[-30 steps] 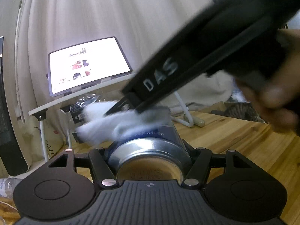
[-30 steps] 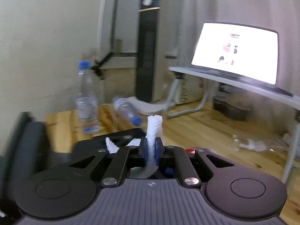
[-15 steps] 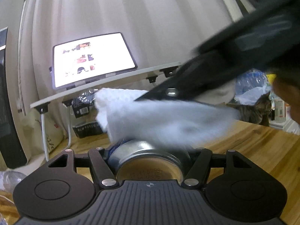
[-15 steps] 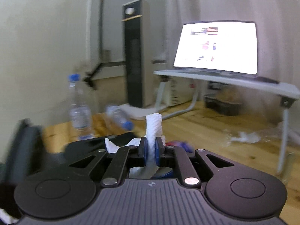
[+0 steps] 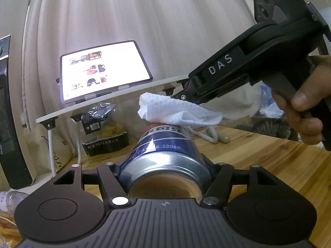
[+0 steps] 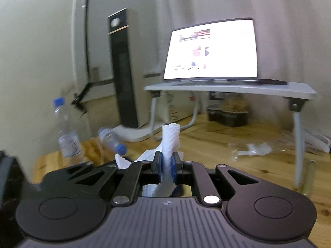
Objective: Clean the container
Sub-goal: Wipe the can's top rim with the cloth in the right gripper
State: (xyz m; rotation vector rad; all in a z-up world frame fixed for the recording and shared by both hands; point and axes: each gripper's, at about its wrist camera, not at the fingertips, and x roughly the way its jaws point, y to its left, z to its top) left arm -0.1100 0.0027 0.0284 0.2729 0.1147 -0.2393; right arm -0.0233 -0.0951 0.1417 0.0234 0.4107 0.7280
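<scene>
A blue soda can (image 5: 163,144) lies on its side with its silver base toward the camera, and my left gripper (image 5: 163,165) is shut on it. Draped over the can's far end is a white paper towel (image 5: 178,111). My right gripper (image 5: 182,96), black and marked DAS, comes in from the upper right with a person's hand (image 5: 304,107) on its handle and is shut on that towel. In the right wrist view the paper towel (image 6: 170,140) sticks up between the blue pads (image 6: 157,167) of the right gripper (image 6: 165,166). The can is hidden there.
A wooden table (image 5: 279,165) carries a small white lap desk (image 6: 227,87) with a lit tablet (image 6: 213,49). A standing water bottle (image 6: 66,132) and a lying one (image 6: 111,140) are at the left. A dark tower (image 6: 123,72) stands behind; food packages (image 5: 103,132) sit under the desk.
The right gripper has drawn the towel along the can from the near part of its side toward its far end, uncovering the blue label. The left gripper and can have stayed put.
</scene>
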